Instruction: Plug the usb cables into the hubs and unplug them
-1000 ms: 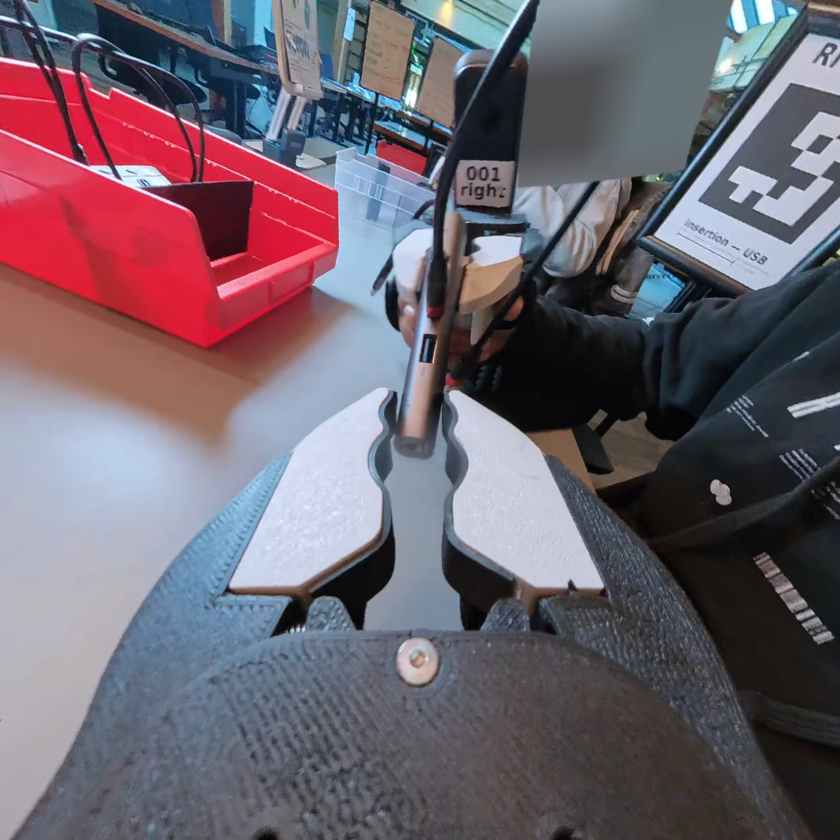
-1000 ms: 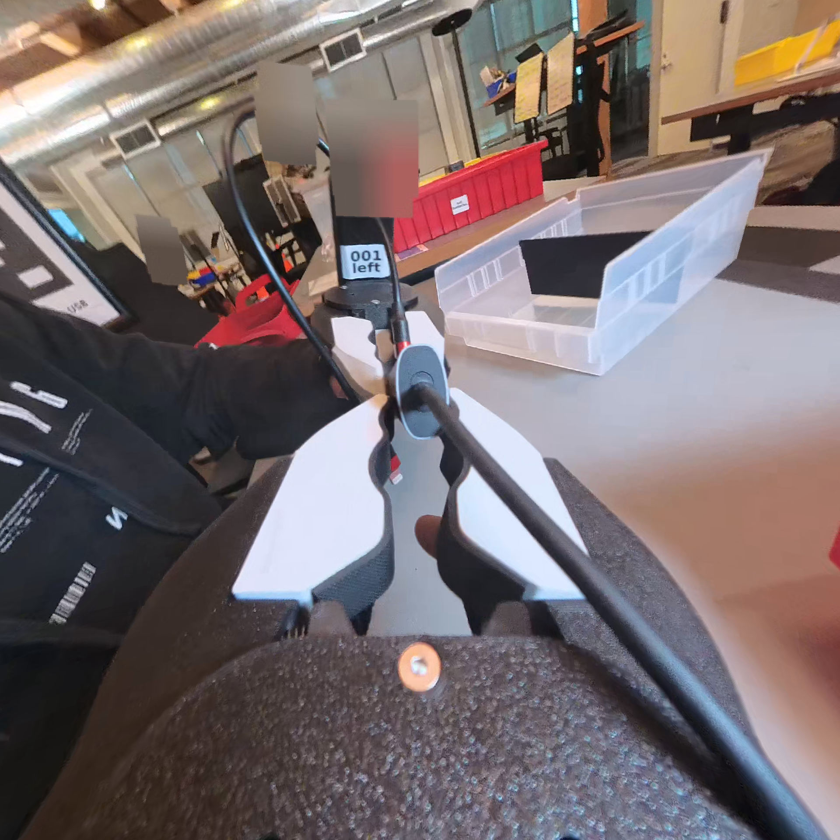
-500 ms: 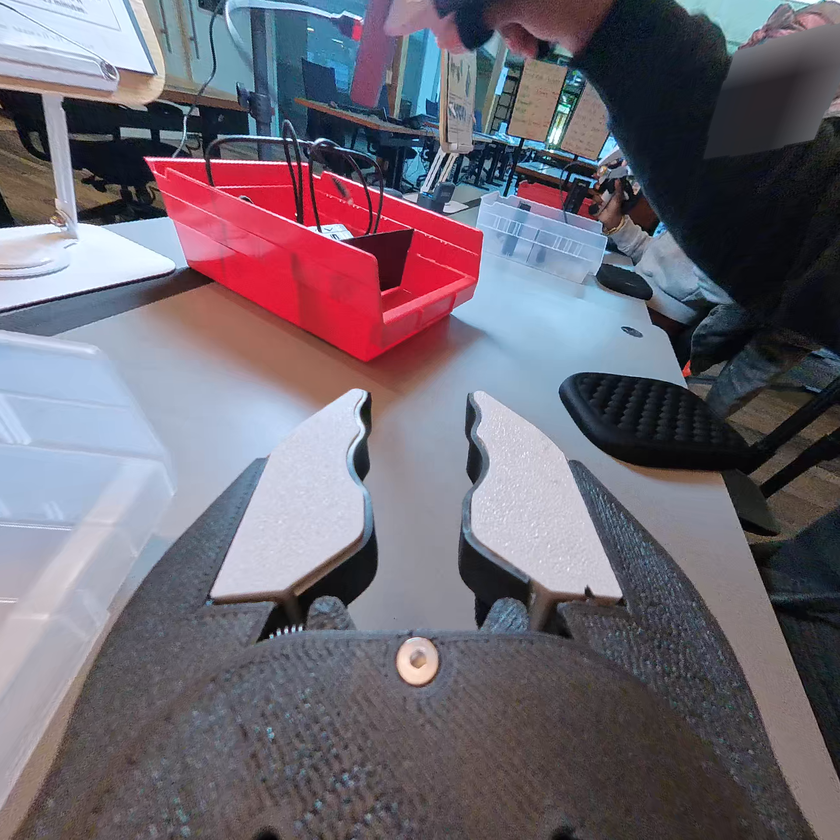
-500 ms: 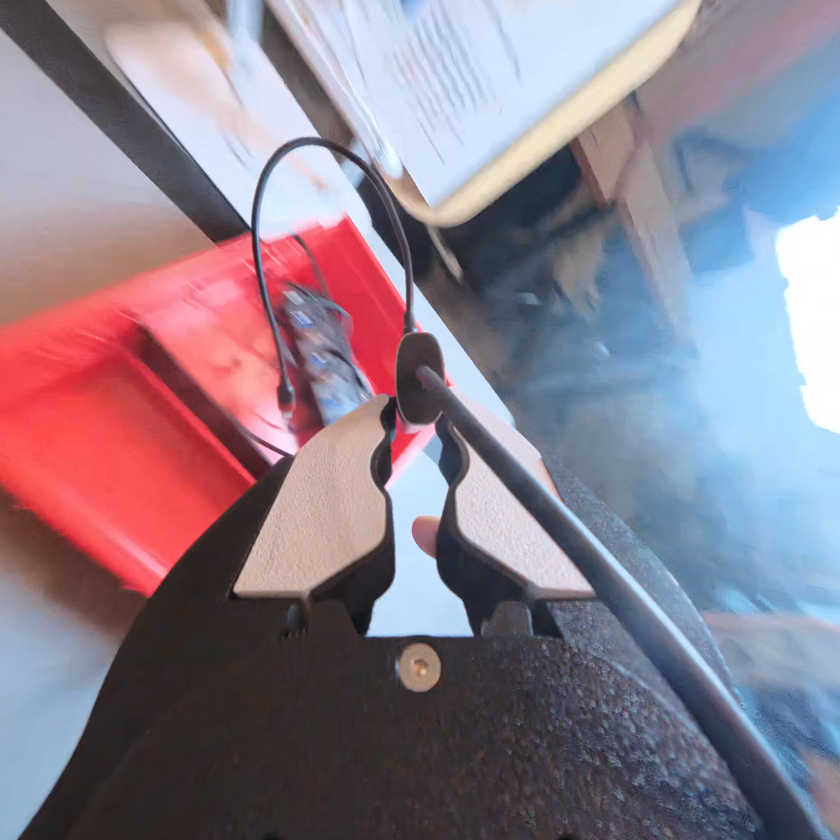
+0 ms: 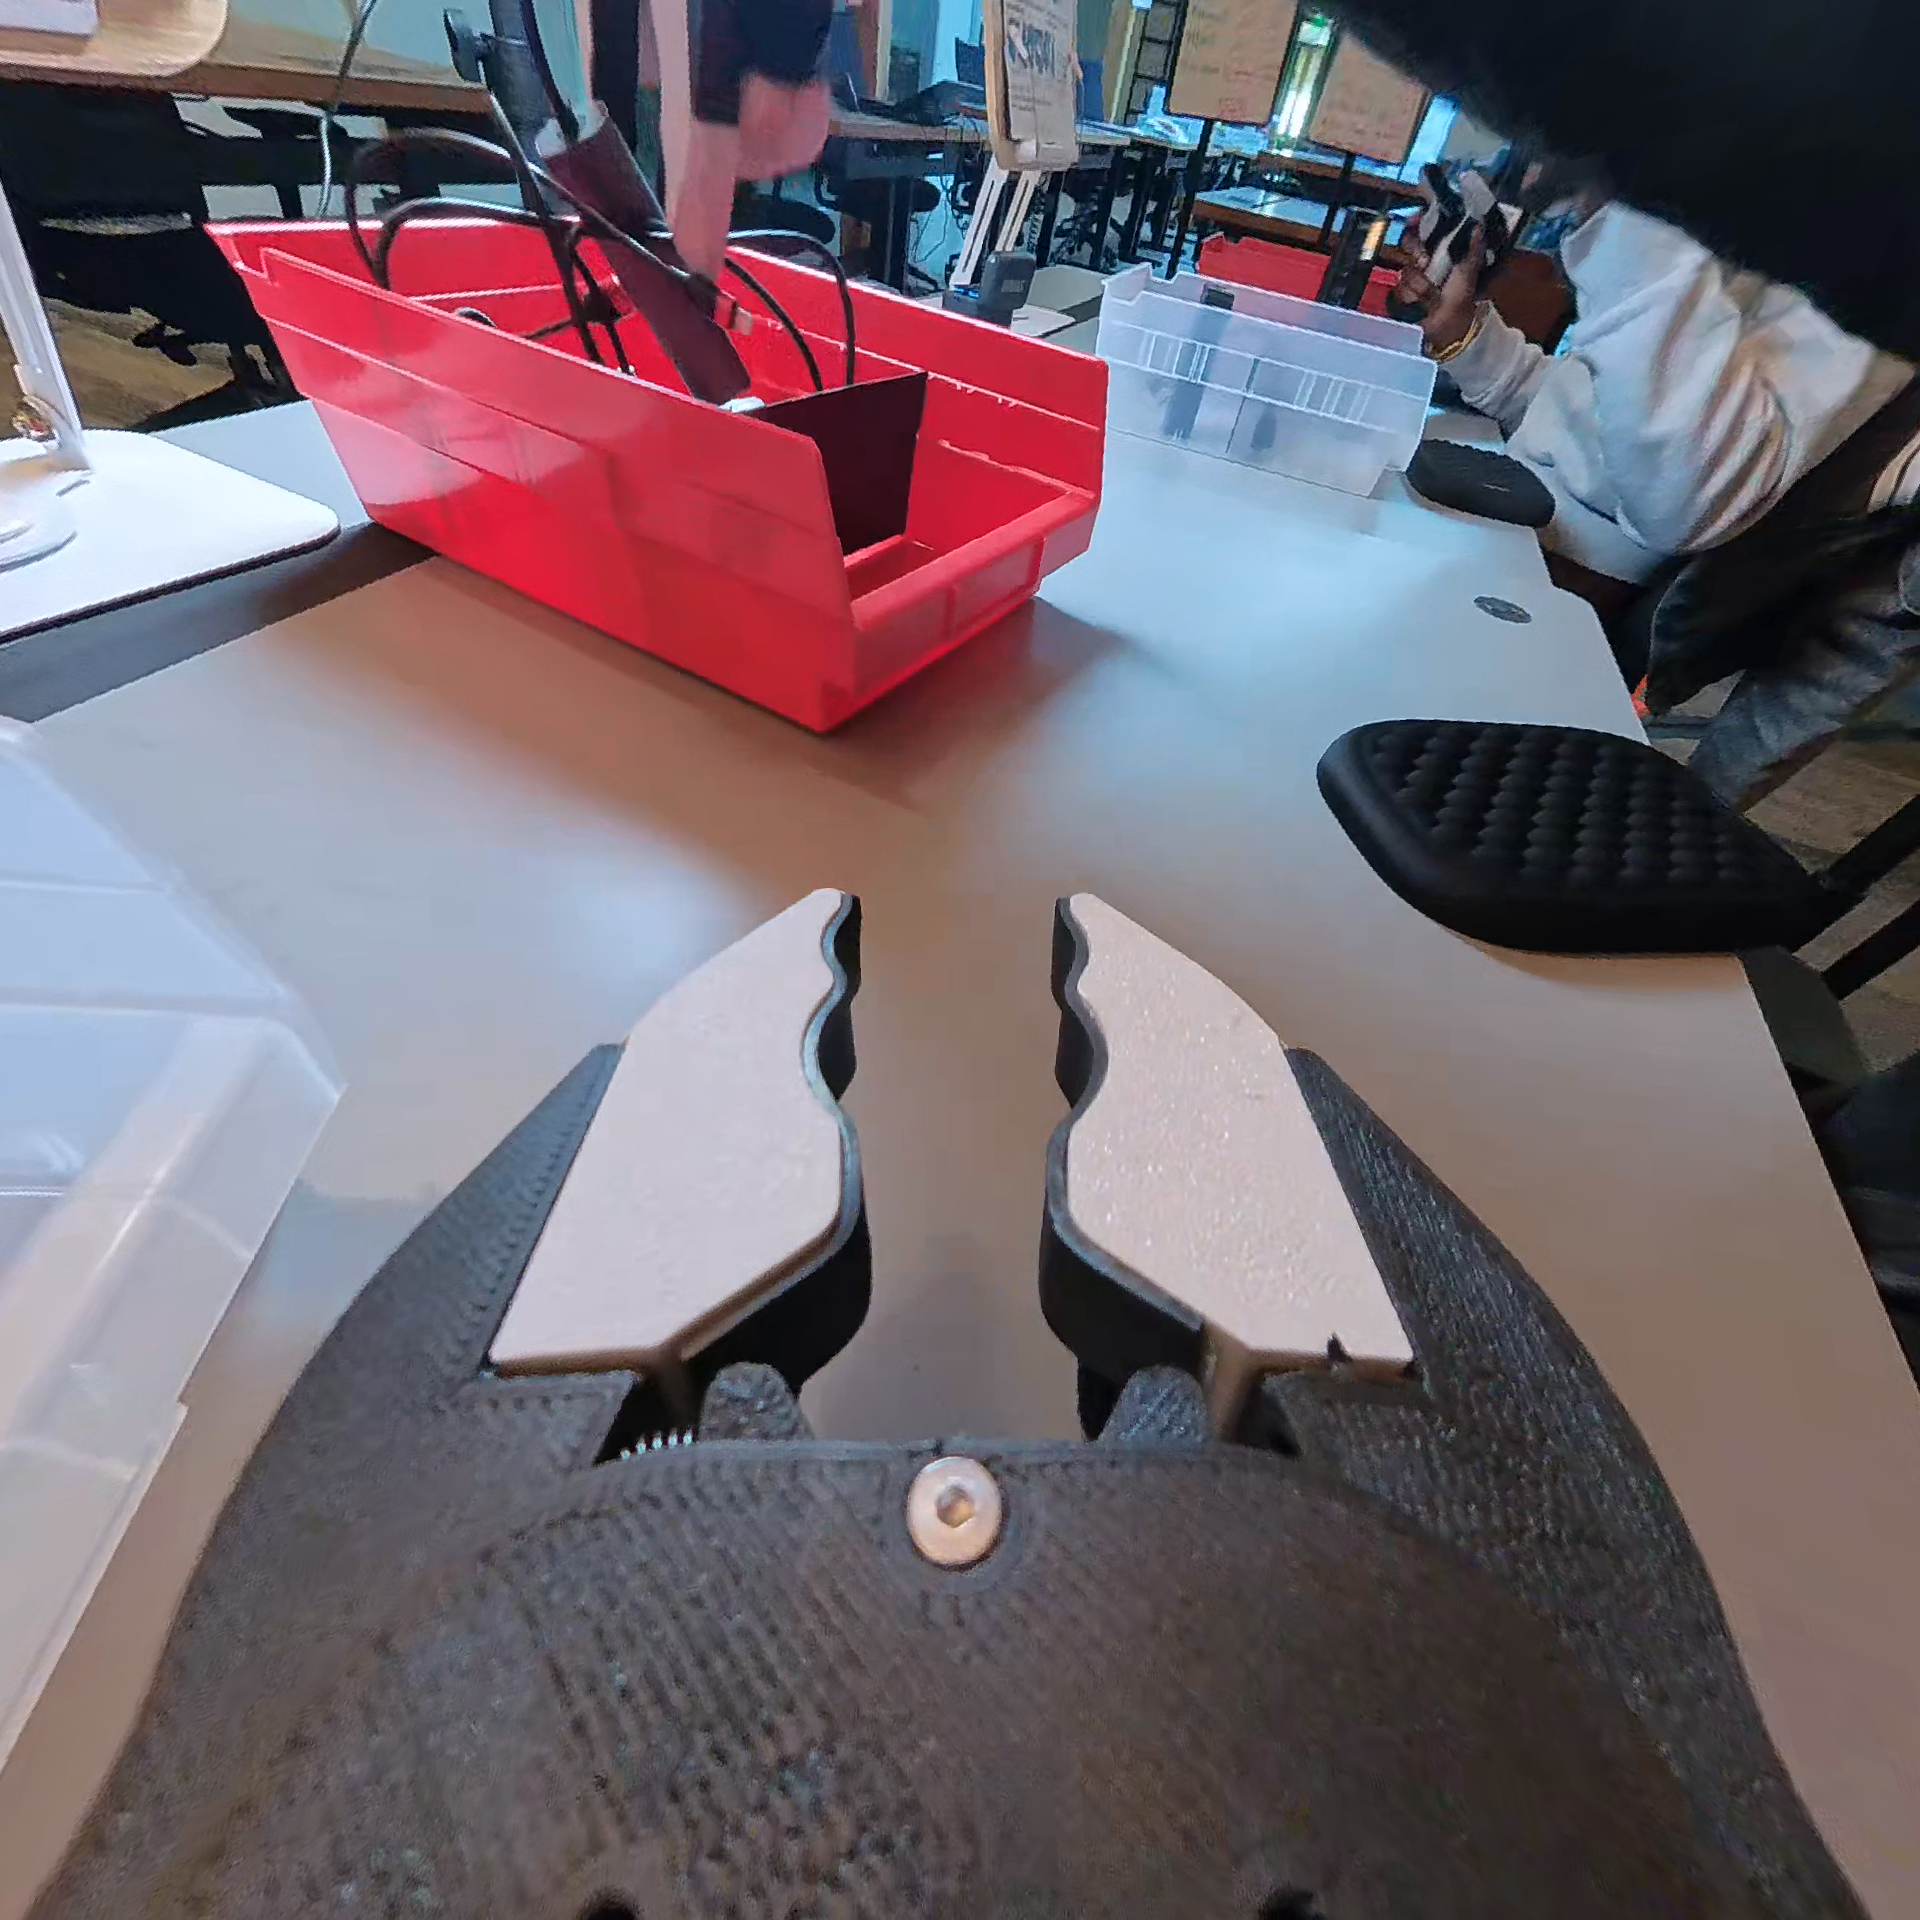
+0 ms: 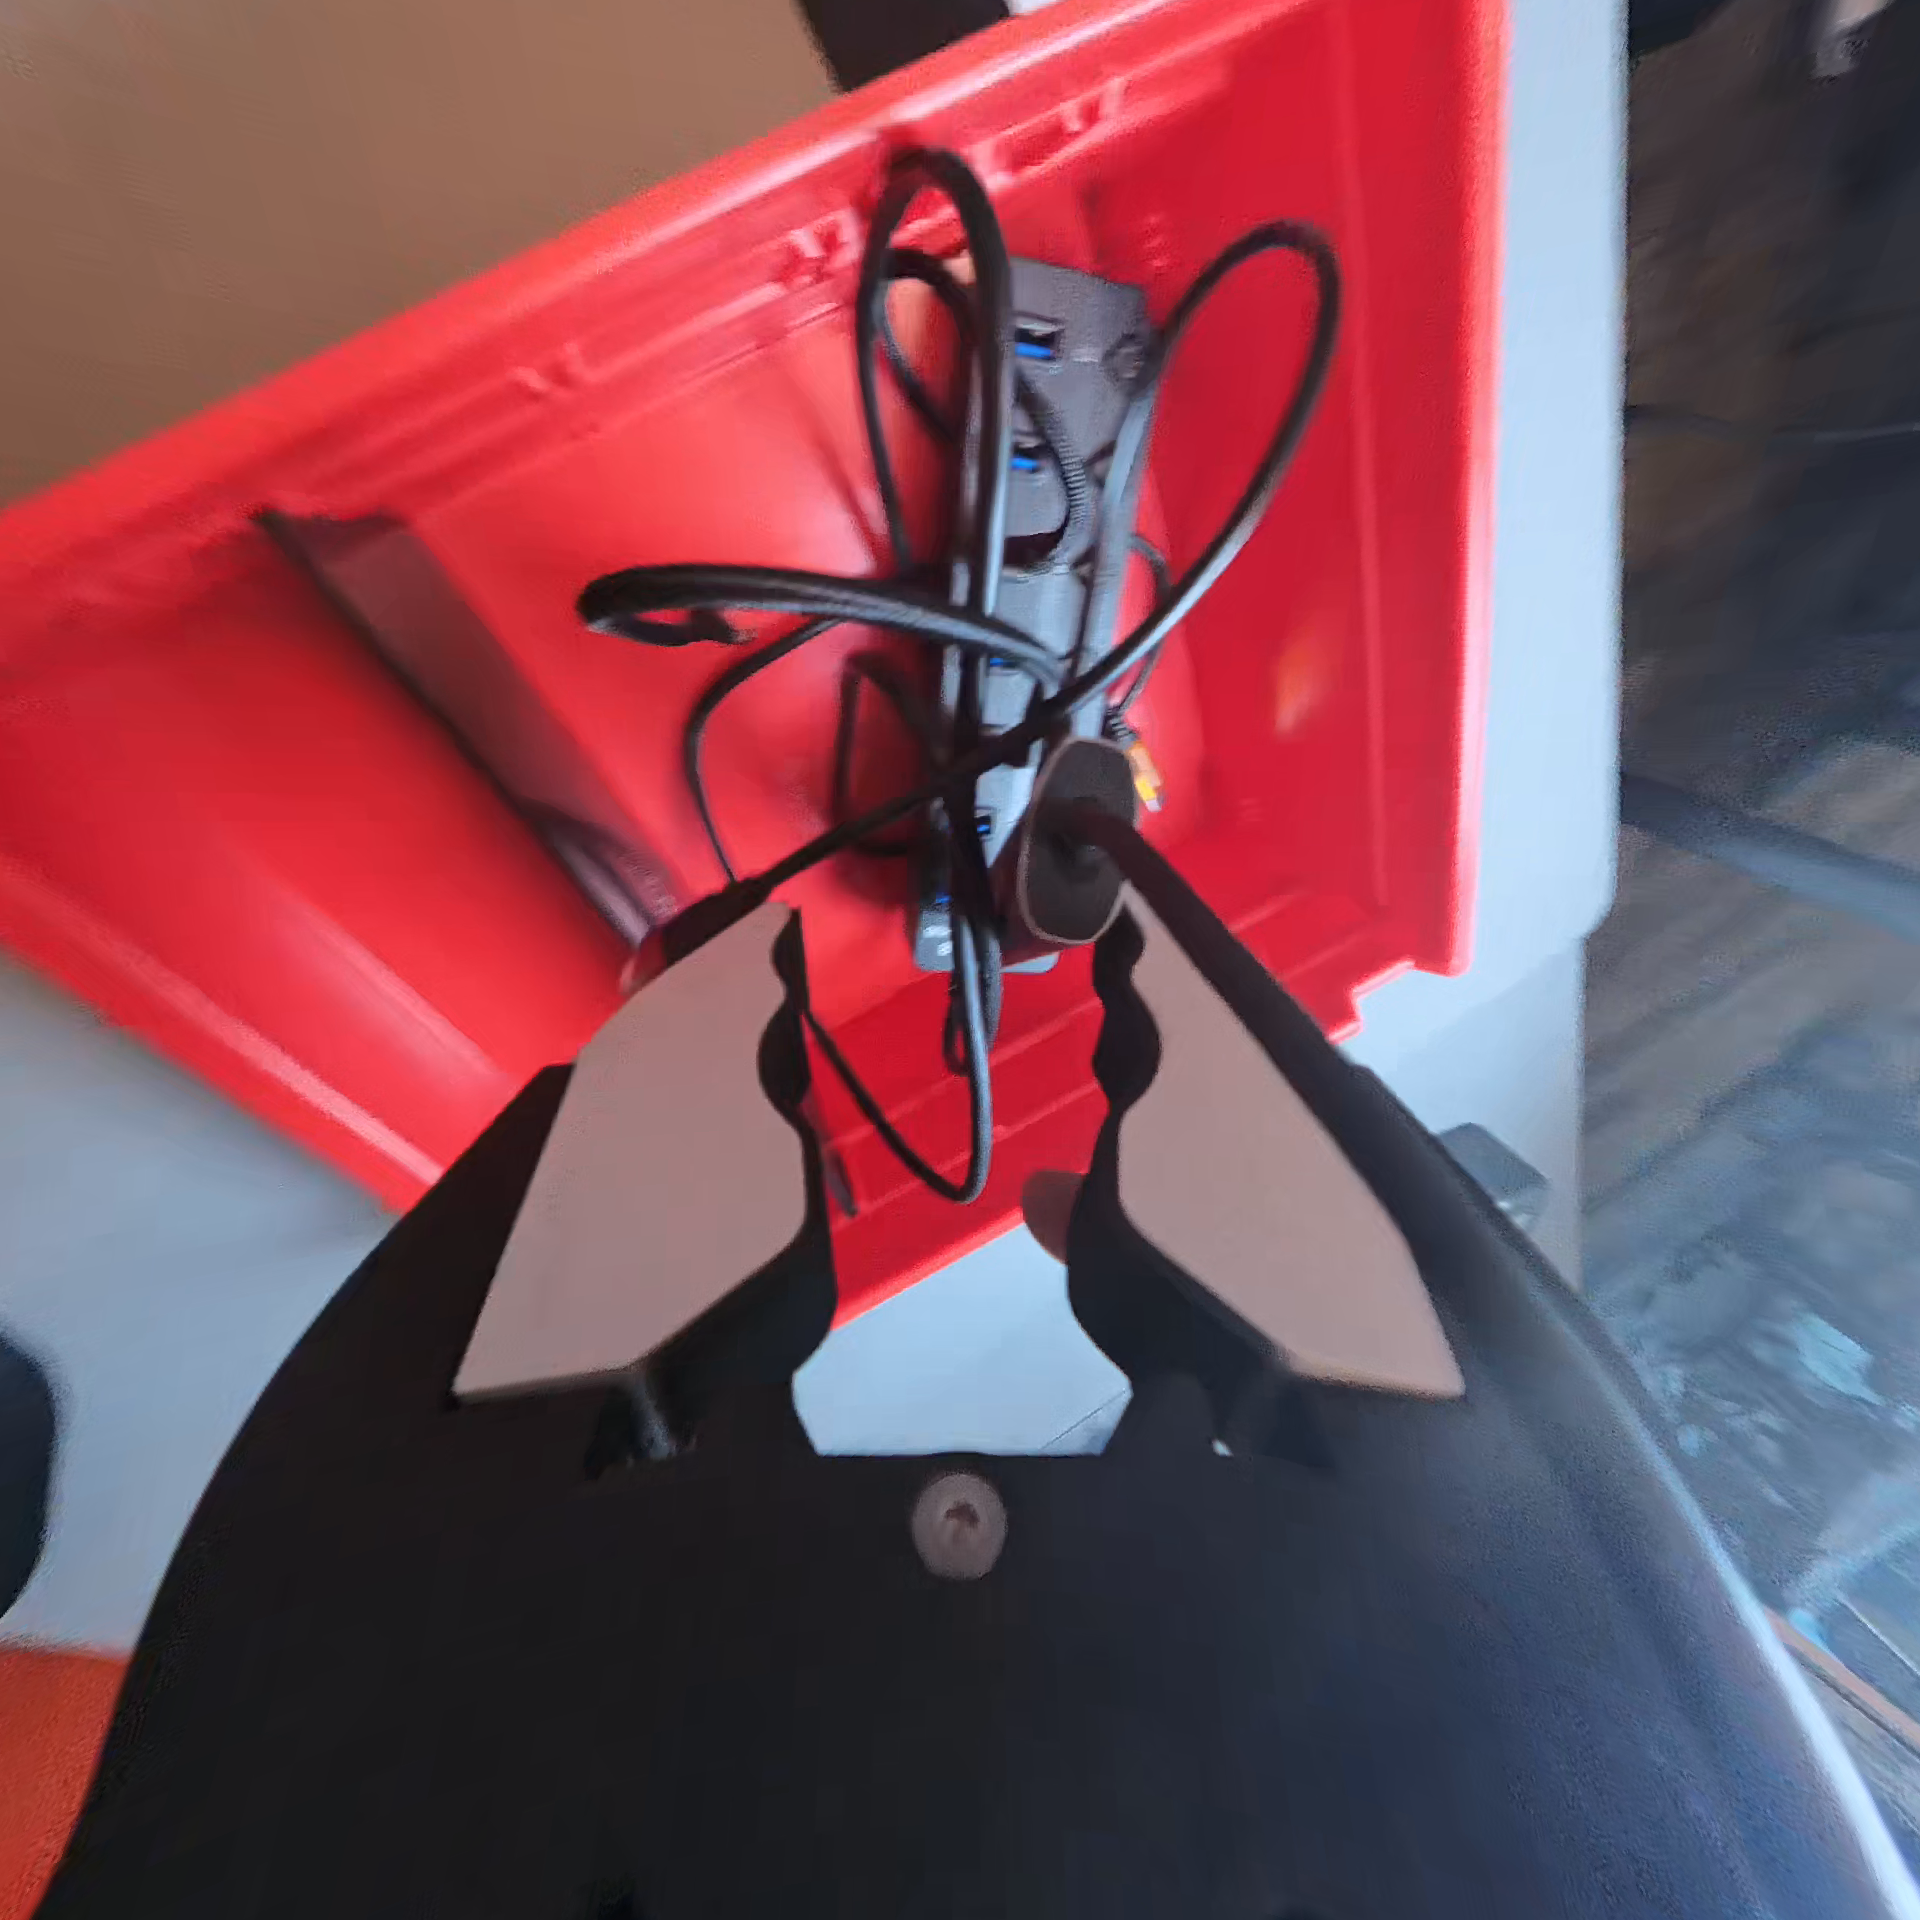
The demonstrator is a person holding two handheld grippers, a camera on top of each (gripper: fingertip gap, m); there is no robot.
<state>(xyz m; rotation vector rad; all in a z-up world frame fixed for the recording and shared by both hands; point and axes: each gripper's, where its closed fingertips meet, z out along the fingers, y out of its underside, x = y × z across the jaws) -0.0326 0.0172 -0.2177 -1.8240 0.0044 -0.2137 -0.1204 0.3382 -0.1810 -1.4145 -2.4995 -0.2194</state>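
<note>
Right tool (image 6: 951, 930) hovers over the red bin (image 6: 1455, 520), fingers spread, gripping nothing. The hub (image 6: 1049, 582) lies in the bin just ahead, long axis running away from the tips, cables (image 6: 1226, 520) tangled over it. Left tool (image 5: 956, 914), open and empty, sits well back over the desk (image 5: 416, 831).

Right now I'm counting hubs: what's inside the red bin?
The red bin holds one grey hub, looped black cables and a black divider. Anything beneath the tangle stays hidden.
</note>
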